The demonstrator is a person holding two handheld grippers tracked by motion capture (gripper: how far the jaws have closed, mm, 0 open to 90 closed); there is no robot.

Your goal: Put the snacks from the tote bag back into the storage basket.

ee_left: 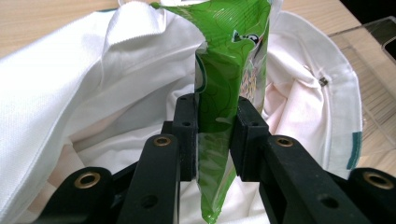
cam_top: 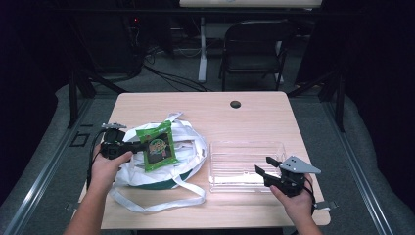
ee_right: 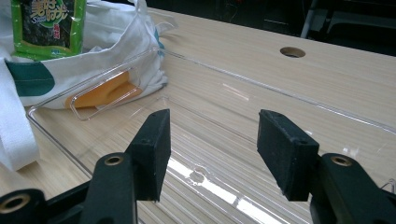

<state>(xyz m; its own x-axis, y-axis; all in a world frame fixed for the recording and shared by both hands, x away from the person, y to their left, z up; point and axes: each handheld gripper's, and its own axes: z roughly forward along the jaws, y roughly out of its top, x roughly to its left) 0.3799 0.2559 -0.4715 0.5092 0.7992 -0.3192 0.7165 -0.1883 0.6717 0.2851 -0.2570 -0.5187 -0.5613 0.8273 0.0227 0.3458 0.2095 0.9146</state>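
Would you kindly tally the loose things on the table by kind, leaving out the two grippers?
Green snack packet: 1
White cloth bag: 1
Clear plastic tray: 1
Total: 3

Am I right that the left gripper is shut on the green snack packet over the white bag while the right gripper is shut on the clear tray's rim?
Not quite. The right gripper is open over the clear tray, gripping nothing, as the right gripper view shows. The rest holds.
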